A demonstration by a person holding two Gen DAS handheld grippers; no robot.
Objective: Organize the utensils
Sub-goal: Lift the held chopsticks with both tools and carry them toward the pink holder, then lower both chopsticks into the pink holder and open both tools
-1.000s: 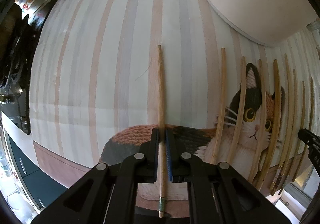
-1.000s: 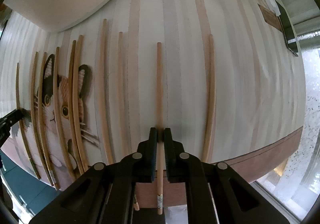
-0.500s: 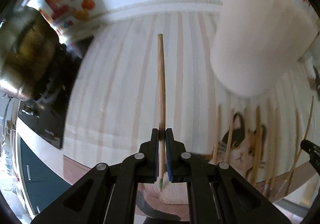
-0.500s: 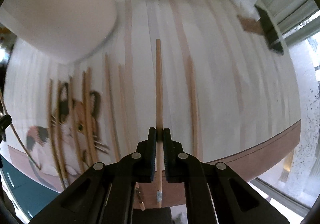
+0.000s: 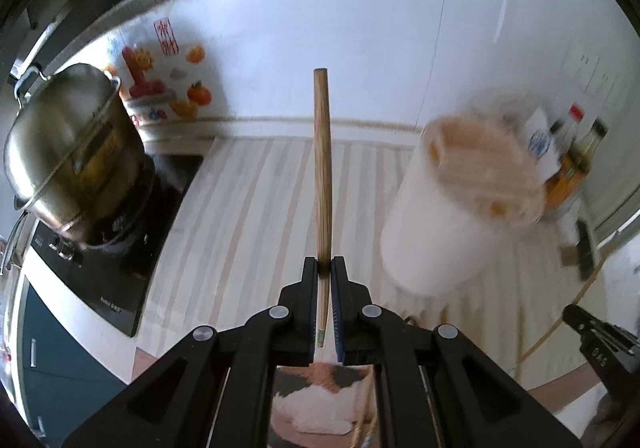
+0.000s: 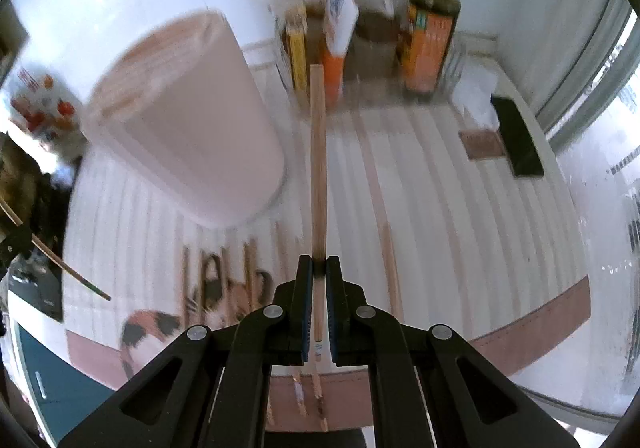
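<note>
"046" on right claw [image 5: 612,344]

Two wooden chopsticks are up off the worktop: one chopstick [image 5: 322,184] pinched near its thin tip, thick end pointing away; the other chopstick [image 6: 318,172] likewise. More loose chopsticks [image 6: 391,272] lie flat beside the white holder [image 6: 188,120].

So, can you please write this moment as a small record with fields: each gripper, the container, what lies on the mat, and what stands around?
left gripper: shut on left chopstick, lifted off the mat
right gripper: shut on right chopstick, lifted off the mat
holder: white cup, blurred
mat: striped, with cat picture
on mat: loose chopsticks beside the cat
left side: steel pot on black cooktop
back: sauce bottles
</note>
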